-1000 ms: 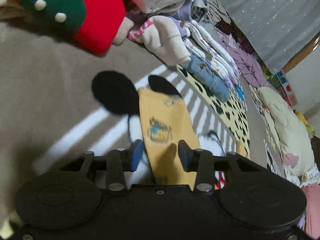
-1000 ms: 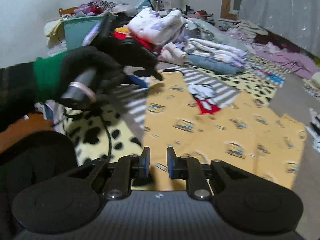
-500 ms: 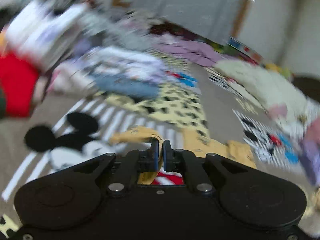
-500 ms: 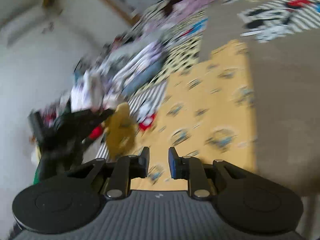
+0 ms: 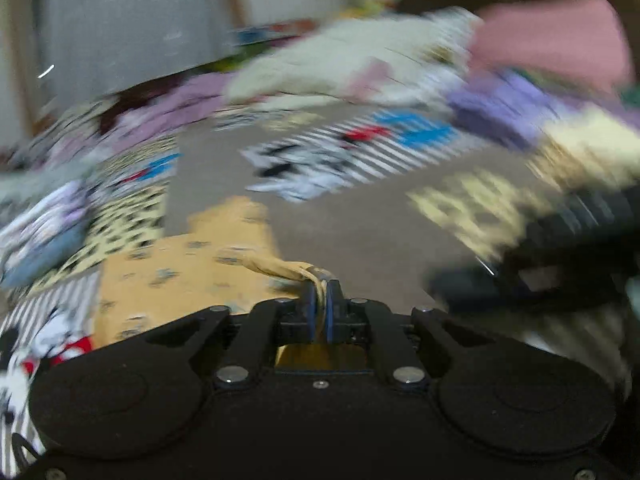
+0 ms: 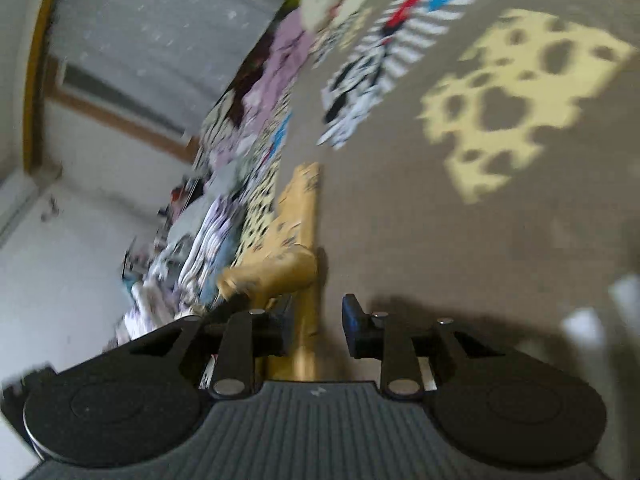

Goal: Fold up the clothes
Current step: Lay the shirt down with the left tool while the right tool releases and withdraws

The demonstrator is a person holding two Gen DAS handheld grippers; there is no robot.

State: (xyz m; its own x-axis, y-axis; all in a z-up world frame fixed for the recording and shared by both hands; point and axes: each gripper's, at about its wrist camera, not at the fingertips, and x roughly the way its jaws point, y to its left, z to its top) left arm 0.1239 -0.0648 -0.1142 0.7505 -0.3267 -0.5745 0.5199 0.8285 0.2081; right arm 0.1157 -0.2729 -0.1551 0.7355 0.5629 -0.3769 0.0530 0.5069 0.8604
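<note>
The yellow garment [image 5: 188, 264] lies spread at lower left of the left wrist view, on the grey-brown patterned blanket [image 5: 360, 232], with one edge gathered into a twisted strand that runs to the centre. The left tool [image 5: 320, 312] is clenched on that strand, its blue pads tight on the cloth. In the right wrist view the right tool [image 6: 318, 326] is released: its jaws have just been opening, and a yellow fold [image 6: 306, 320] runs up between them, close to the left pad, with a clear gap to the right one.

Risk, as I judge it: both views are smeared by motion, so the pull looks brisk. The left grip is on a thin bunch only, which could slip out or drag the whole garment askew, spoiling the fold line. The right jaws could also close on a bunched lump rather than on a clean edge.

Only the left view shows the garment's flat spread and a dark blurred shape at right, maybe the other tool. Only the right view shows the raised yellow hump [image 6: 280, 268] beside the spotted fabric [image 6: 260, 208].
</note>
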